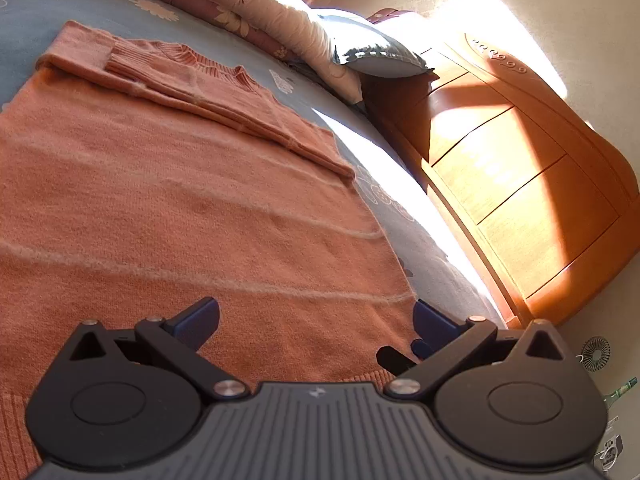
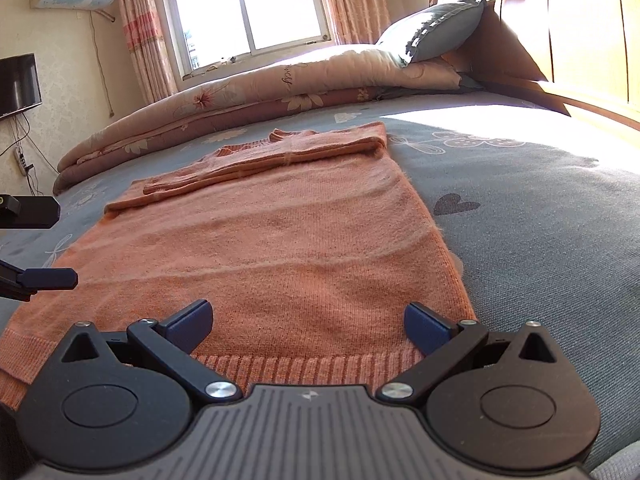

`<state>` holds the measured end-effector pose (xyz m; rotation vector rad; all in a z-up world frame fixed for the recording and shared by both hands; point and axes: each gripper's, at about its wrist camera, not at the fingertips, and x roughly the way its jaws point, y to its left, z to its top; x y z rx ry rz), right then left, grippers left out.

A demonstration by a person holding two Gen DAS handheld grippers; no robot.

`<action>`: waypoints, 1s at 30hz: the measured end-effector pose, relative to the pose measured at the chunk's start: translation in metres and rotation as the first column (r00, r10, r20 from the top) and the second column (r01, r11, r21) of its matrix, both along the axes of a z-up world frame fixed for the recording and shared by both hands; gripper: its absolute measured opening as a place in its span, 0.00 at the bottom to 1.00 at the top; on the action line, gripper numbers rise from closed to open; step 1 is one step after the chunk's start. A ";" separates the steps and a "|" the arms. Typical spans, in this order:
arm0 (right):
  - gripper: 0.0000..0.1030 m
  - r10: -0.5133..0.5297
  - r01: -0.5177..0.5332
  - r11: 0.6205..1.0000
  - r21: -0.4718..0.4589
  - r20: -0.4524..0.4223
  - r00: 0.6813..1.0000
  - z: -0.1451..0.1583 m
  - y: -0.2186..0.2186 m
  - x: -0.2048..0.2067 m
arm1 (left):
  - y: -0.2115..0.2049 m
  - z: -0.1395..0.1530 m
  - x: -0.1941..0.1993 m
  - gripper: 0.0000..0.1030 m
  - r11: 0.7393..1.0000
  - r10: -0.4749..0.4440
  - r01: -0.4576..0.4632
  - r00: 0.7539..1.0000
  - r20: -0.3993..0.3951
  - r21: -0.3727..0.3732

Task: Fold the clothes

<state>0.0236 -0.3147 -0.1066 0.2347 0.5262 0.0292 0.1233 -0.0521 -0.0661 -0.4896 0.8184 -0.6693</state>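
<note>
Orange sweater (image 2: 280, 240) flat on bed sheet (image 2: 540, 220), sleeves folded at 12 o'clock; left gripper (image 1: 316, 320) and right gripper (image 2: 306, 322) wide, empty, above hem.

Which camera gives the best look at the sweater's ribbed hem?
The right wrist view: the hem runs in full across the frame, just ahead of the open right gripper. The left wrist view catches only a corner of it, beside the open left gripper.

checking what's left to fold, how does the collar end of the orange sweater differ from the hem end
The collar end of the orange sweater is layered, with sleeves folded across it; the hem end lies as one flat spread. The collar end is far from both open hand-held grippers, right and left; the hem end lies right at them. Both have ribbed knit.
</note>
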 end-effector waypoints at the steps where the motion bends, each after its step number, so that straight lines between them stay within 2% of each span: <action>1: 1.00 0.000 0.000 1.000 0.000 0.000 1.000 0.000 0.000 0.000 | 0.001 -0.003 -0.001 0.99 1.000 -0.002 0.002 1.000 -0.018 -0.006; 6: 1.00 -0.001 0.001 1.000 0.004 0.001 1.000 0.000 0.000 0.000 | 0.005 -0.017 -0.008 0.99 0.999 -0.016 0.012 0.994 -0.109 -0.038; 9: 1.00 -0.005 0.004 1.000 0.020 0.003 1.000 0.001 -0.001 0.000 | 0.012 -0.011 -0.003 0.99 0.998 0.007 -0.013 0.994 -0.107 -0.057; 17: 1.00 -0.006 0.005 0.999 0.033 0.007 1.000 0.000 -0.003 0.000 | -0.034 -0.008 0.015 0.99 0.994 -0.084 0.074 0.990 -0.115 -0.085; 20: 1.00 -0.005 0.005 1.000 0.029 0.007 1.000 0.000 -0.003 0.000 | -0.044 -0.017 0.015 0.99 0.993 -0.102 0.091 0.983 -0.152 -0.073; 30: 1.00 -0.004 0.004 1.000 0.022 0.006 1.000 0.000 -0.002 0.000 | 0.015 -0.016 0.008 0.99 0.996 0.051 -0.061 0.987 -0.151 -0.065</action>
